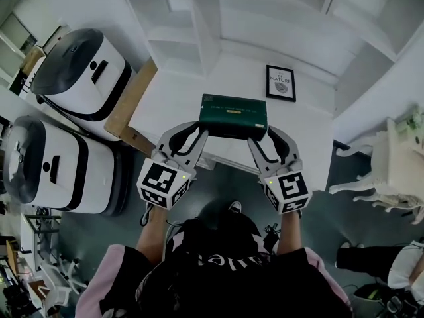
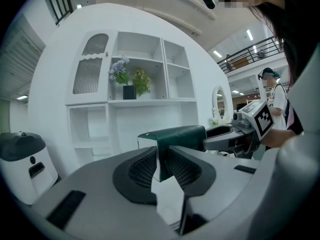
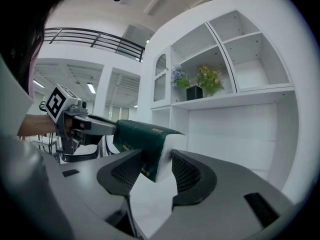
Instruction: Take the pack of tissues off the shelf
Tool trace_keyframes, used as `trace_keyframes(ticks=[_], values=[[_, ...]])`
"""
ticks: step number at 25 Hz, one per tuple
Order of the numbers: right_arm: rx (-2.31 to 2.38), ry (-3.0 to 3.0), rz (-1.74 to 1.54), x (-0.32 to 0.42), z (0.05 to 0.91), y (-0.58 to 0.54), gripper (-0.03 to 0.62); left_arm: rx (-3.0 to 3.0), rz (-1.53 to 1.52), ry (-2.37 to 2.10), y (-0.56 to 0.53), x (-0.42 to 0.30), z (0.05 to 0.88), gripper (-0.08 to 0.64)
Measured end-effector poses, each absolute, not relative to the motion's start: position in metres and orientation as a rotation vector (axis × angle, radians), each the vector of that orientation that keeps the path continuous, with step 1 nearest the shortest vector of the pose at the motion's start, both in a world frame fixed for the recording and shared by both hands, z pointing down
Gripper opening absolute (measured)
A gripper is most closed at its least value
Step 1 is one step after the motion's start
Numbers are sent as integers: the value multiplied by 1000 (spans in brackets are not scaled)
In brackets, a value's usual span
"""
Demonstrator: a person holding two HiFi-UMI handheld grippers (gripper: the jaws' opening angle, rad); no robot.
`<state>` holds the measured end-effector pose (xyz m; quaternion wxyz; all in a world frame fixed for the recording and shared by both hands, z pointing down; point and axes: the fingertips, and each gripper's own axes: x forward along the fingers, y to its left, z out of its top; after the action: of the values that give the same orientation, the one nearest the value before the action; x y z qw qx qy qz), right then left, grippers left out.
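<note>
The tall white open-shelved wall unit (image 1: 252,25) stands ahead of both tools, and its broad white ledge (image 1: 185,98) lies just below and beyond their tips. The dark green rectangular pack of tissues (image 1: 233,114) appears lifted off that ledge and spans the gap between the tools. The left gripper (image 2: 162,154) pinches one short end and the right gripper (image 3: 157,156) the other, likely so the soft pack rides level without sagging. A small black-framed print (image 1: 281,83) lies beyond the right tool.

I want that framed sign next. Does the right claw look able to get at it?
Probably not: the right claw is shut on one end of the tissue pack, the left claw on the other. Nothing else blocks the framed sign.
</note>
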<state>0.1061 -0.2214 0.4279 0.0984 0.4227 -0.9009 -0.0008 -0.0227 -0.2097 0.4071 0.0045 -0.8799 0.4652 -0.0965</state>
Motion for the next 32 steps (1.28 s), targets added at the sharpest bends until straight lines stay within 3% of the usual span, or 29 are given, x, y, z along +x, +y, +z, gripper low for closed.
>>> trace_keyframes(ticks=[18, 32], values=[[1251, -2636, 53, -38, 438, -100, 213, -2793, -215, 1508, -90, -168, 420, 80], [1258, -2619, 33, -97, 438, -58, 213, -2794, -155, 1518, -48, -228, 422, 80]])
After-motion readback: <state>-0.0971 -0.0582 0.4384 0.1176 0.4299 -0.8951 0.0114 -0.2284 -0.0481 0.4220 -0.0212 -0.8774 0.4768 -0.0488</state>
